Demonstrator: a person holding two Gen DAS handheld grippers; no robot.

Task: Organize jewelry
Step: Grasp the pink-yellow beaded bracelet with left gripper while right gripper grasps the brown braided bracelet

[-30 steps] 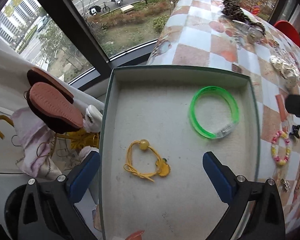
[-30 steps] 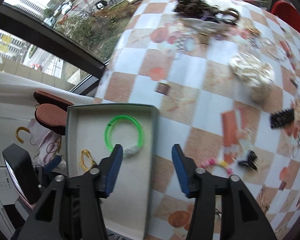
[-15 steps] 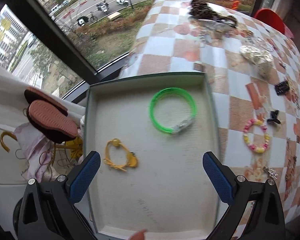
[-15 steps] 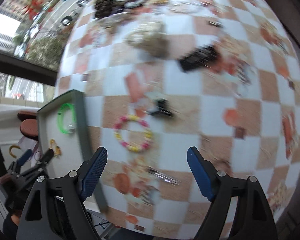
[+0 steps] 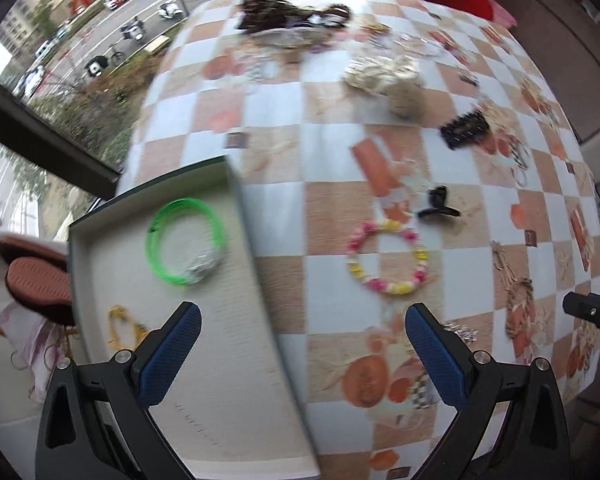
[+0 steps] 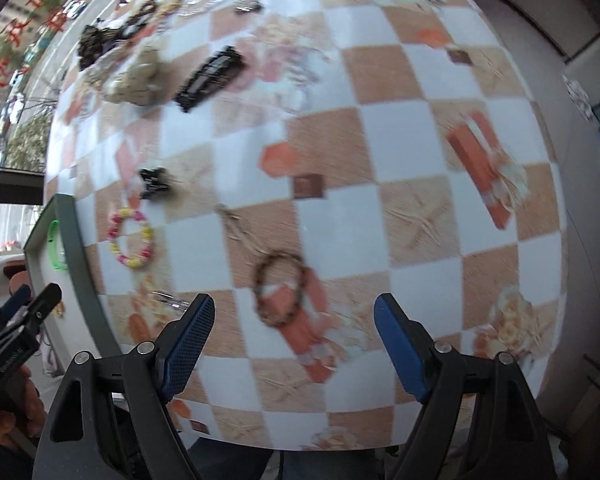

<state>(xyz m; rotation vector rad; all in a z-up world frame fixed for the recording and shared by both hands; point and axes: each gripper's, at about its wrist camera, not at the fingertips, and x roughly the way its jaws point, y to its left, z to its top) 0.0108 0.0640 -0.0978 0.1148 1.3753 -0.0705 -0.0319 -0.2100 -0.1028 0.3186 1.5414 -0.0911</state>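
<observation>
A grey tray (image 5: 236, 360) at the table's left edge holds a green bangle (image 5: 186, 240) and a yellow cord bracelet (image 5: 122, 326). My left gripper (image 5: 302, 344) is open and empty, above the tray's right rim. A pink and yellow bead bracelet (image 5: 388, 260) lies on the checked cloth just right of the tray; it also shows in the right wrist view (image 6: 134, 240). My right gripper (image 6: 294, 340) is open and empty, above a brown bead bracelet (image 6: 282, 292). The tray (image 6: 80, 264) is far left there.
A small black claw clip (image 5: 438, 204), a black comb clip (image 5: 464, 130), a cream bead heap (image 5: 388, 76) and a dark jewelry pile (image 5: 284, 12) lie farther back. A silver clip (image 5: 460, 330) lies near my left gripper. The table edge and window are to the left.
Both grippers have swung right, away from the tray and over the cloth. The left view now holds the bead bracelet; the right view now holds the brown bracelet. Both stay open.
</observation>
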